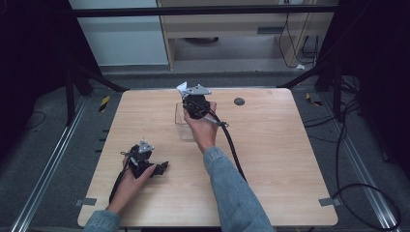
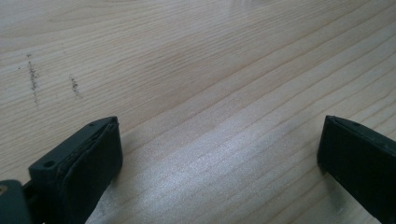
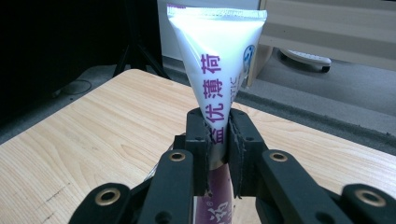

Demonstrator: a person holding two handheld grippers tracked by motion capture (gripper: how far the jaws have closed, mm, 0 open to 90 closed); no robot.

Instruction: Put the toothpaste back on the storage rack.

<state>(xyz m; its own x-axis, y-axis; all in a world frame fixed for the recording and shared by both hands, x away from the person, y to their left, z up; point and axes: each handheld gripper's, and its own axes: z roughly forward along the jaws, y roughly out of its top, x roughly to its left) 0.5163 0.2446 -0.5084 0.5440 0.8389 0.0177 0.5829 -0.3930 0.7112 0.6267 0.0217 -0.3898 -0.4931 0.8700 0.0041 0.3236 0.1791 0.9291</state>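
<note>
A white tube (image 3: 217,51) with purple characters stands upright between the jaws of my right gripper (image 3: 218,116), flat sealed end up. The gripper is shut on its lower half. In the high view my right gripper (image 1: 196,104) is held over the far middle of the wooden table (image 1: 270,159), just above a clear plastic container (image 1: 183,123), and the tube's white end (image 1: 182,87) pokes out beyond it. My left gripper (image 1: 162,167) rests low at the near left, jaws pointing right. Its jaws (image 2: 219,126) stand wide apart over bare wood, with nothing between them.
A small dark round mark (image 1: 239,101) sits on the table near the far edge, right of the container. Black cables trail from both grippers. Beyond the table are grey floor, black frame legs and a light wooden cabinet (image 1: 232,24).
</note>
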